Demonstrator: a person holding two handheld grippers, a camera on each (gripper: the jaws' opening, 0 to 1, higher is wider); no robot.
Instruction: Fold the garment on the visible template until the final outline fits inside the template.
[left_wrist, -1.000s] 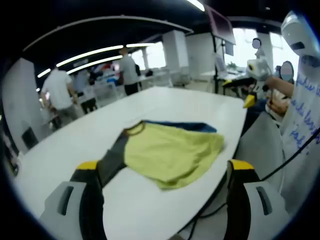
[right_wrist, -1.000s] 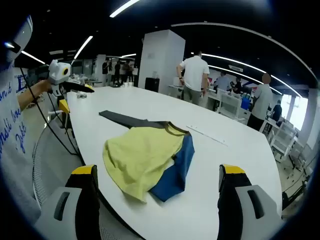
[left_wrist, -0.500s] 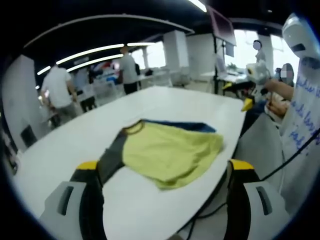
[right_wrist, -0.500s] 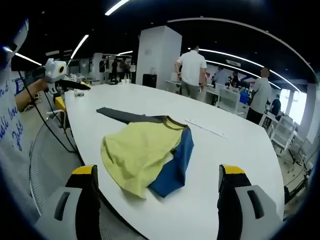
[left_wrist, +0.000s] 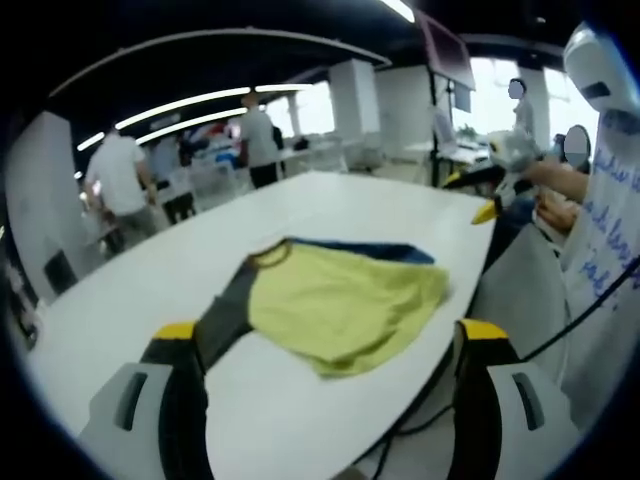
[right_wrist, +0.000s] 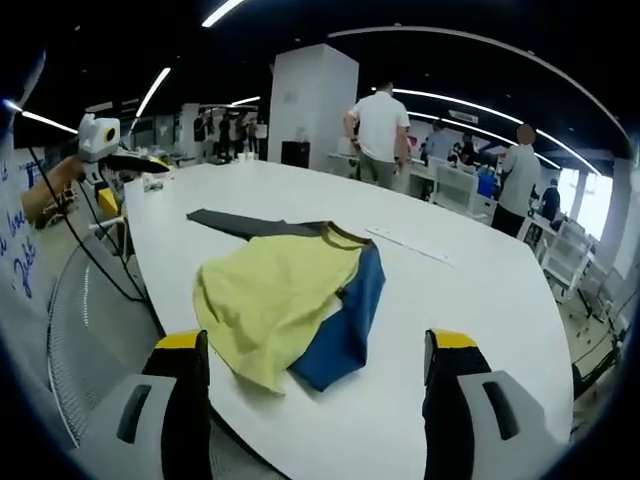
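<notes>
A yellow garment (left_wrist: 340, 305) with a blue underside and a dark grey sleeve (left_wrist: 225, 320) lies bunched near the edge of a white table (left_wrist: 330, 205). My left gripper (left_wrist: 330, 345) is held open just short of it, jaws wide apart with nothing between them. In the right gripper view the same garment (right_wrist: 270, 295) shows its blue part (right_wrist: 345, 320) and the grey sleeve (right_wrist: 235, 222) stretched to the far left. My right gripper (right_wrist: 315, 355) is open too, above the table's near edge. The other gripper (right_wrist: 110, 150) appears far left in a hand (right_wrist: 55, 185). I see no template outline.
A thin white strip (right_wrist: 410, 245) lies on the table beyond the garment. Several people (right_wrist: 385, 125) stand at desks behind the table. A person in a white printed shirt (left_wrist: 610, 230) stands at the right, with a black cable (left_wrist: 580, 315) hanging by the table edge.
The right gripper view has shifted slightly, so the garment sits a little lower and nearer. The garment itself lies as before and both grippers stay open.
</notes>
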